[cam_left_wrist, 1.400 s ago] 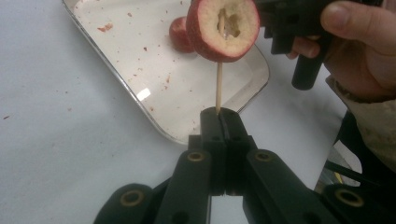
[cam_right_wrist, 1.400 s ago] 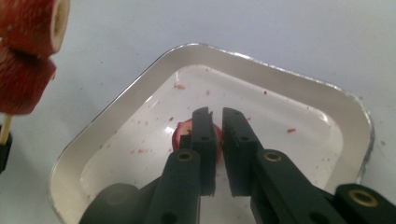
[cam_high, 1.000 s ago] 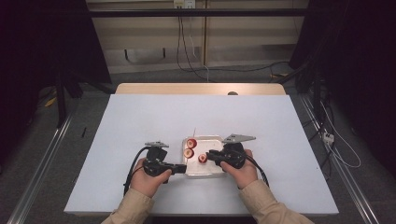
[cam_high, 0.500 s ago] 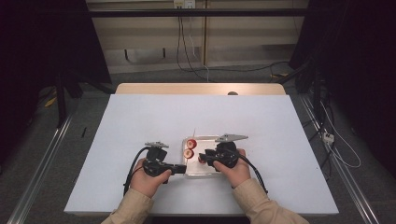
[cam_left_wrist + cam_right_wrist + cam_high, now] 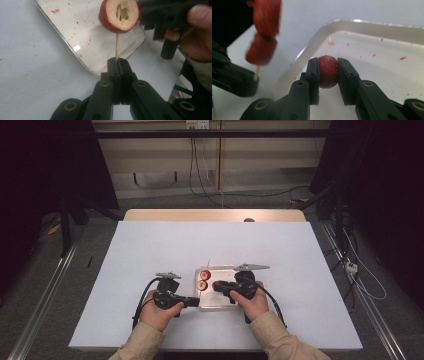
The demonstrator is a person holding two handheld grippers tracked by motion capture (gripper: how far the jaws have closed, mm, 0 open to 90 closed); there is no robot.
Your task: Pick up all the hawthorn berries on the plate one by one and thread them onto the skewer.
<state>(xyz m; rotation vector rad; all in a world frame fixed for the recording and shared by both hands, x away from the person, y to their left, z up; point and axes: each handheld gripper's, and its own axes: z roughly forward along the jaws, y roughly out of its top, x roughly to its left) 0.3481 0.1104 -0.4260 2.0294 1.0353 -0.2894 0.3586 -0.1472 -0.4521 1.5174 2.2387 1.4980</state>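
Right gripper view shows your right gripper (image 5: pixel 328 72) clamped on a small red fruit (image 5: pixel 327 71) over the shallow white tray (image 5: pixel 362 27); blurred skewered fruits (image 5: pixel 263 32) run off-frame. Your left gripper (image 5: pixel 120 61) pinches the thin wooden skewer (image 5: pixel 116 47), its tip hidden inside fruit.

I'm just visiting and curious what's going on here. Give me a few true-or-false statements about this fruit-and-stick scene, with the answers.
1. The left claw is shut on a thin wooden stick. True.
2. The stick is bare. False: red fruit pieces are threaded on it.
3. The right claw grips a red fruit. True.
4. The tray sits on a wooden floor. False: it sits on a white table.
5. The tray is piled full of fruit. False: it holds mostly red crumbs.
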